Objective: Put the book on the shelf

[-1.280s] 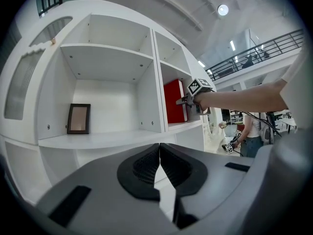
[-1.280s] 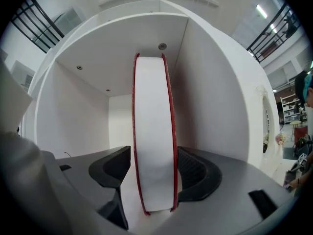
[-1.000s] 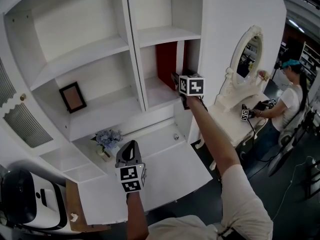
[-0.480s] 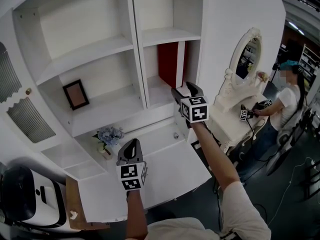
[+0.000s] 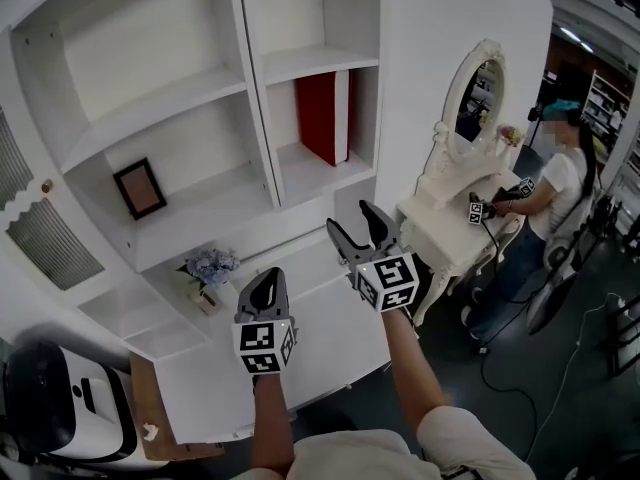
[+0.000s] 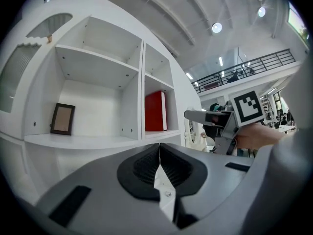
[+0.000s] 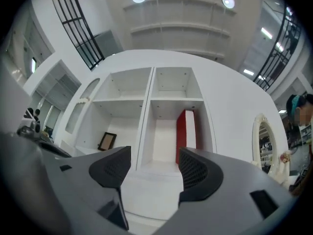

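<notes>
The red book [image 5: 322, 116] stands upright in the right-hand compartment of the white shelf unit [image 5: 250, 88], against that compartment's right wall. It also shows as the red book [image 7: 186, 133] and the red book [image 6: 155, 111]. My right gripper [image 5: 358, 230] is open and empty, held in the air well below and in front of the book, over the desk top [image 5: 300, 338]. In its own view my right gripper [image 7: 152, 168] has its jaws wide apart. My left gripper [image 5: 263, 290] is shut on nothing above the desk; my left gripper [image 6: 159, 166] shows jaws pressed together.
A small picture frame [image 5: 139, 189] leans in the left compartment. A little flower pot [image 5: 210, 273] sits on the desk's back ledge. To the right stands a white vanity with an oval mirror [image 5: 472, 96], and a person [image 5: 545, 208] beside it. A white appliance [image 5: 45, 408] sits lower left.
My right gripper has drawn back from the book's compartment, down and toward me, and its jaws now stand open and empty. The book stays on the shelf. My left gripper has barely moved.
</notes>
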